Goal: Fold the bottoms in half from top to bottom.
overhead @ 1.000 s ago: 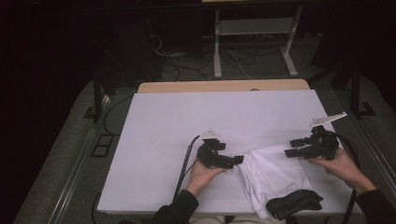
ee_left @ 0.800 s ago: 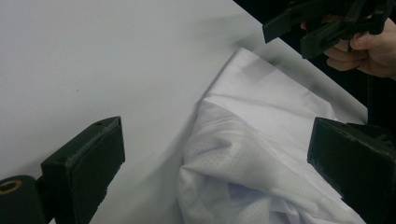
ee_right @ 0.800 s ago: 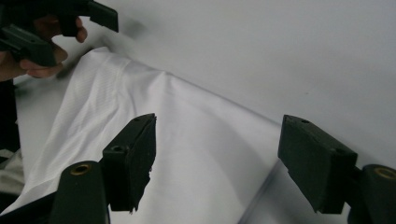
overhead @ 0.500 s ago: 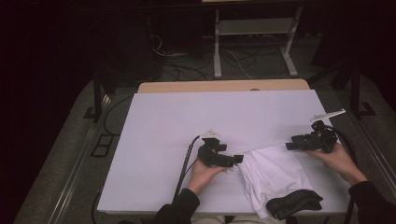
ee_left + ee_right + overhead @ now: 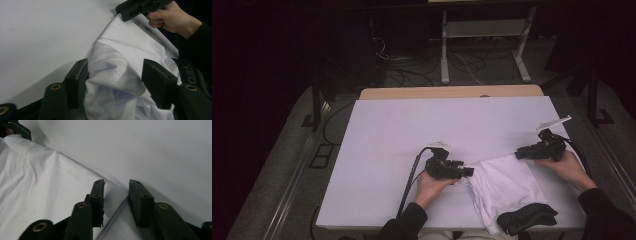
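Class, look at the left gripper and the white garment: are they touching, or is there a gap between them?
Touching. In the left gripper view, the white garment bunches up between the open jaws of the left gripper and presses against the left jaw's inner face.

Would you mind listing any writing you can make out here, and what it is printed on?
"VBO", or close to it: pale letters on the black strap beside the white garment, cut off at the picture's edge, so the reading is unsure.
No other text is legible.
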The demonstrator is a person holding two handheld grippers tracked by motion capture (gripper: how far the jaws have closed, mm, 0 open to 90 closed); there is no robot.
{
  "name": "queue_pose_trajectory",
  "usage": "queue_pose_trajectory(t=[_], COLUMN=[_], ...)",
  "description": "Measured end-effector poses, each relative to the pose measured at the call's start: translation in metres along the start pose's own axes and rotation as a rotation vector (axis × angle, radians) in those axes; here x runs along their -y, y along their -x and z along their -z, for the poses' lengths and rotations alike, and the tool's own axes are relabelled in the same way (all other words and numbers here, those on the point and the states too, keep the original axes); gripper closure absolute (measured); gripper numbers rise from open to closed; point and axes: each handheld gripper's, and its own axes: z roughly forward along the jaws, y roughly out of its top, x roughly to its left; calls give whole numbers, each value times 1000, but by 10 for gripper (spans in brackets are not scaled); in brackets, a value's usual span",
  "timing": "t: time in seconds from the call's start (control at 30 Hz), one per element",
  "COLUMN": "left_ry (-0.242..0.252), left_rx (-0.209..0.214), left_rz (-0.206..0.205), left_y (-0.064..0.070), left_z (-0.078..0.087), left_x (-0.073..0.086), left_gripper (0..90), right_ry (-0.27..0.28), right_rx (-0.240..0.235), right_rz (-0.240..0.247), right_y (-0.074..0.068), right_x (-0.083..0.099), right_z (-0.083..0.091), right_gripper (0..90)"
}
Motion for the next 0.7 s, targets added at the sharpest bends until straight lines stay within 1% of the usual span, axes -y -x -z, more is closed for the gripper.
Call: queue_pose_trajectory(t=[0.1,0.17,0.23,0.3,0.33,0.37,0.43,0.57,0.7], left_ry=[-10,-19,-26,-39,-38,-37,-34,-31,-28], left_rx=[6,12,20,23,25,14,0,-5,-33], left_rz=[0,-5,-12,-6,-9,-23,-38,-42,-77], left_y=[-1,-1,-1,-1,-1,0,1,2,6], left_z=[-1,-2,-3,-3,-3,-2,0,5,11], left_x=[1,1,1,1,1,1,0,-2,-3], left_gripper=[494,572,666,753,786,809,828,837,842], right_ry=[-2,-7,-5,-9,-8,-5,1,28,36], right_rx=[1,-1,0,2,7,10,22,36,49], right_rz=[-1,-5,10,2,-5,-10,-25,-34,-32], right_y=[0,0,-1,-2,-2,-1,-1,-3,-5], right_x=[0,0,-1,-2,-2,-3,-4,-7,-10], right_z=[0,-1,-1,-1,-2,-2,-2,-1,-2], right_gripper=[787,845,861,868,870,870,871,873,872])
